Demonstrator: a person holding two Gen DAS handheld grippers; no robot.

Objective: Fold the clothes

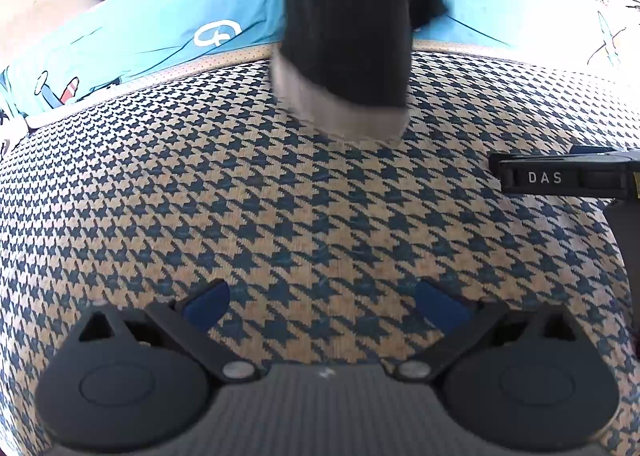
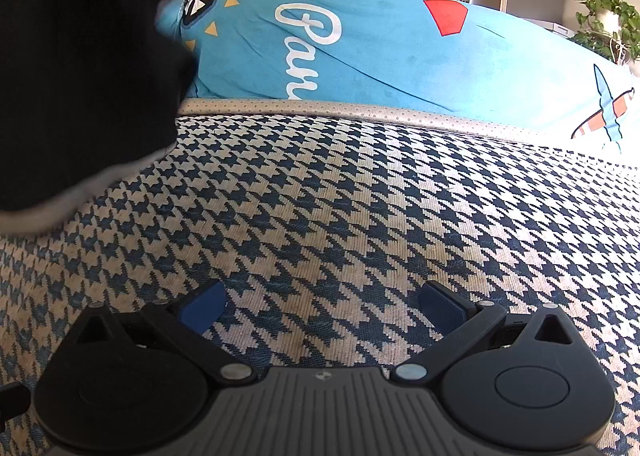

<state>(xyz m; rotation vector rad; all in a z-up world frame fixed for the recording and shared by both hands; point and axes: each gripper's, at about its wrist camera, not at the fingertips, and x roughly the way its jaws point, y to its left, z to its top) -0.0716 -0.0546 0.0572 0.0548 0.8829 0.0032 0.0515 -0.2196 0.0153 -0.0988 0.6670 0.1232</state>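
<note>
Left tongs (image 1: 323,302): blue pads spread wide, nothing between, tilted down over houndstooth cloth (image 1: 280,196). Dark garment (image 1: 348,16) with pale hem, blurred, hanging at 12 o'clock, hem just at the cloth, well apart from the pads. Blue printed cover (image 1: 160,28) behind, 11 o'clock. Black bar marked DAS (image 1: 560,176) at 3 o'clock.

Right tongs (image 2: 323,306): pads equally wide, empty. Same garment at 10 o'clock, blurred. Potted plant (image 2: 604,20) at 2 o'clock.
</note>
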